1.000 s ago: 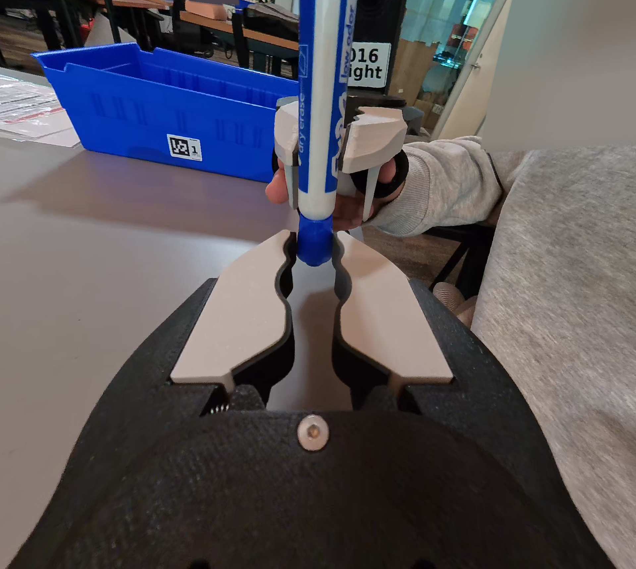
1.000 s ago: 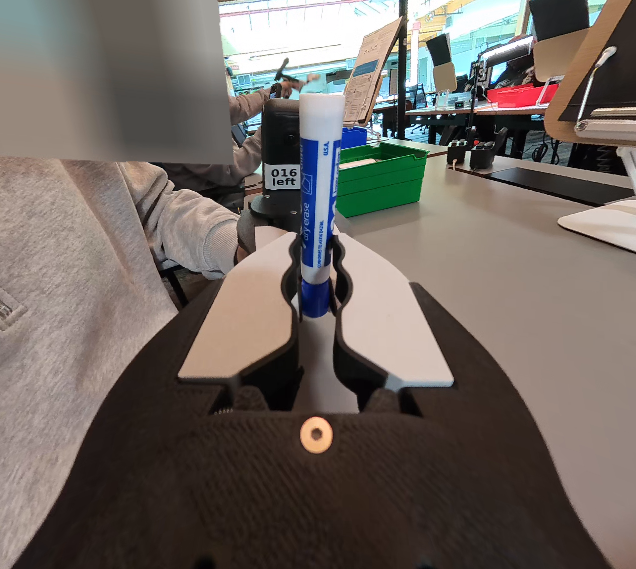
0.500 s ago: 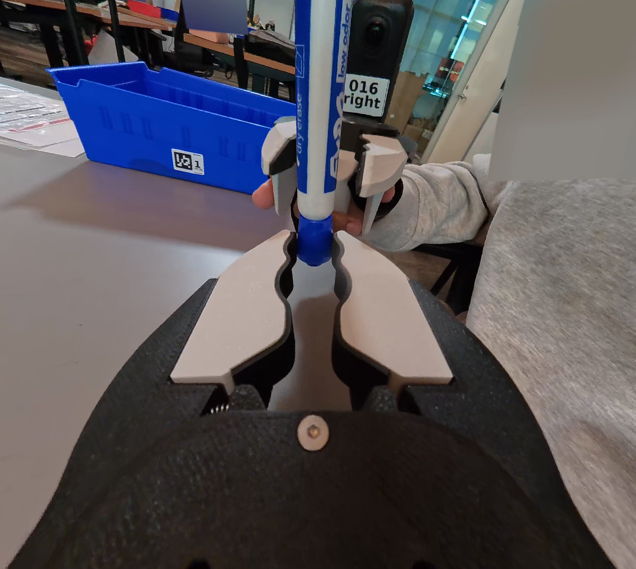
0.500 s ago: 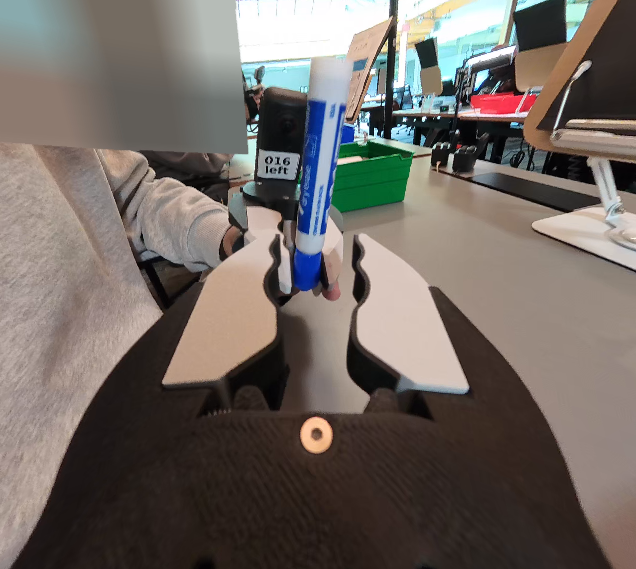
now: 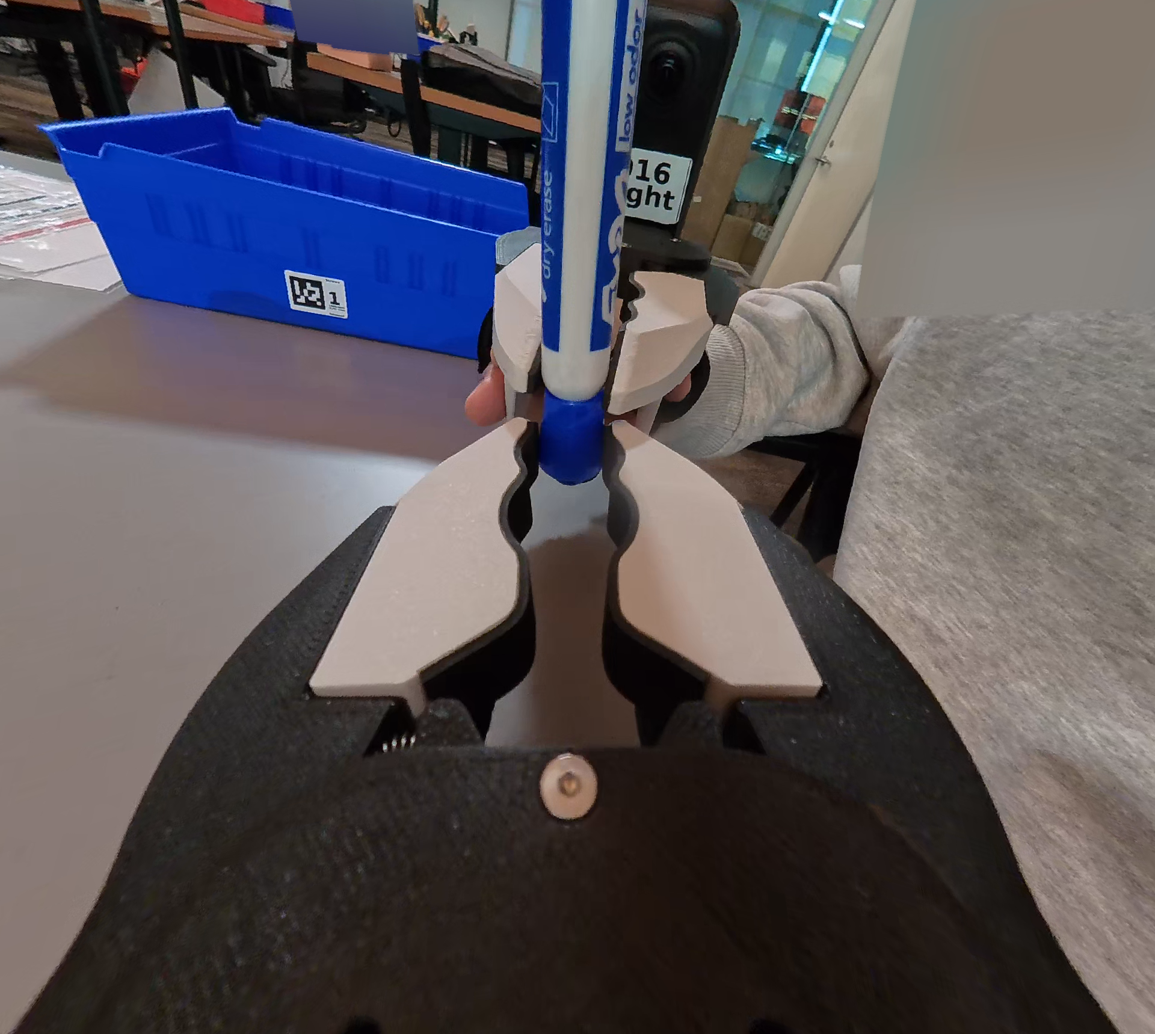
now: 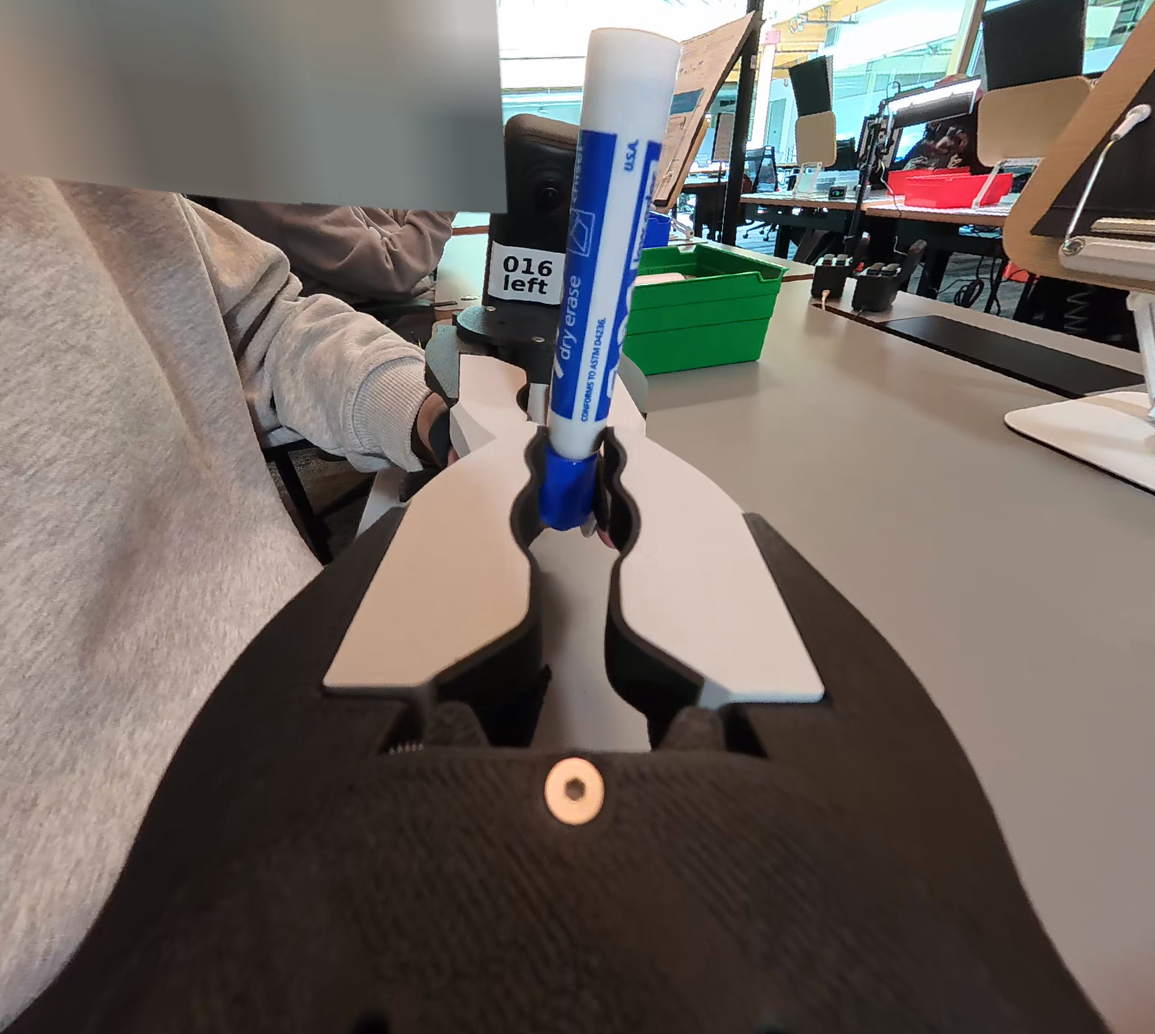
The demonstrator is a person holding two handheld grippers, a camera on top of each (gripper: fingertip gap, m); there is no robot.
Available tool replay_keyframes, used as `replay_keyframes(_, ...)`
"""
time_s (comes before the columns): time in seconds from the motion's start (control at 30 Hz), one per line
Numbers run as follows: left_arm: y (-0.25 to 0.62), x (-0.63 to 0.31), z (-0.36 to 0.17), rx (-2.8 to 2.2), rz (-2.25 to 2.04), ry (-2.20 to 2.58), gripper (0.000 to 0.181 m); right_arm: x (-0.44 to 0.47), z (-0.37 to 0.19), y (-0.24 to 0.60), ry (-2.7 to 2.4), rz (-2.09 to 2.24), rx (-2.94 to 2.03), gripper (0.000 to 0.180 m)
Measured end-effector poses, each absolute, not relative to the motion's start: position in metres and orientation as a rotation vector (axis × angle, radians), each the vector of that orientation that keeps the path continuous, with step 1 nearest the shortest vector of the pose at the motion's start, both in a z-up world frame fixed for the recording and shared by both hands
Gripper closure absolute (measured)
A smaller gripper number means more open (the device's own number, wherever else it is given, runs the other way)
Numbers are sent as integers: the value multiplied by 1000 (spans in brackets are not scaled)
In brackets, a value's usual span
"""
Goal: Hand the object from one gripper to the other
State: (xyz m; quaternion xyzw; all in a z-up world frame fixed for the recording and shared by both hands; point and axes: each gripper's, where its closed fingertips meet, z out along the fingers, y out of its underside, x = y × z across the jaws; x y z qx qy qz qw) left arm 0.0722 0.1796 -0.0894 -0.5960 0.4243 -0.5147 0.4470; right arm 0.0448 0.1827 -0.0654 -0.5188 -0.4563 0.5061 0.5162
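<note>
**While both tongs crowd the marker, settle one grip first**

Dry-erase marker [image 5: 578, 191] stands near upright above the table [image 5: 187, 473]. Left gripper [image 5: 570, 435] pinches its blue cap [image 6: 565, 494]. Right gripper [image 6: 575, 479] sits narrow round the marker's lower end; firm contact, can't tell. Judgement: confirm rt grip before lt lets go, else marker tips. Blue bin [image 5: 281, 216] and green bin [image 6: 700, 316] lie well beyond the marker; neither obstructs.

the marker [image 5: 574, 229] stands upright between both grippers over the table [image 5: 187, 473]; a bin [image 5: 250, 216] sits far left.
</note>
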Motion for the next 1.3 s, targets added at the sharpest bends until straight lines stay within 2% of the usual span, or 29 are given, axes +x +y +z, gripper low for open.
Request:
replay_keyframes(0.13, 180, 72, -87, -1461, -1263, 1038, 160, 44, -63, 183, -1091, 1220, -1244, 162)
replay_keyframes(0.27, 187, 70, -82, -1470, -1250, 981, 131, 52, -55, 198, -1030, 1148, -1280, 162)
replay_keyframes(0.43, 195, 65, -87, -1499, -1275, 942, 130, 93, -21, 233, -852, 882, -1425, 162)
replay_keyframes(0.57, 199, 71, -85, -1487, -1307, 950, 132, 180, -4, 272, -690, 570, -1598, 162)
replay_keyframes(0.67, 199, 79, -87, -1491, -1333, 972, 134, 258, -27, 294, -534, 378, -1814, 162)
replay_keyframes(0.83, 195, 88, -93, -1511, -1351, 991, 136, 344, -102, 312, -339, 220, -2140, 162)
replay_keyframes(1.0, 193, 92, -93, -1521, -1330, 992, 137, 360, -133, 320, -299, 223, -2211, 160)
replay_keyframes(1.07, 193, 91, -95, -1530, -1311, 987, 137, 361, -131, 323, -302, 213, -2188, 142)
replay_keyframes(1.2, 195, 86, -97, -1554, -1297, 950, 139, 339, -94, 319, -345, 260, -2065, 140)
replay_keyframes(1.3, 197, 81, -97, -1569, -1290, 905, 140, 285, -47, 304, -449, 414, -1904, 143)
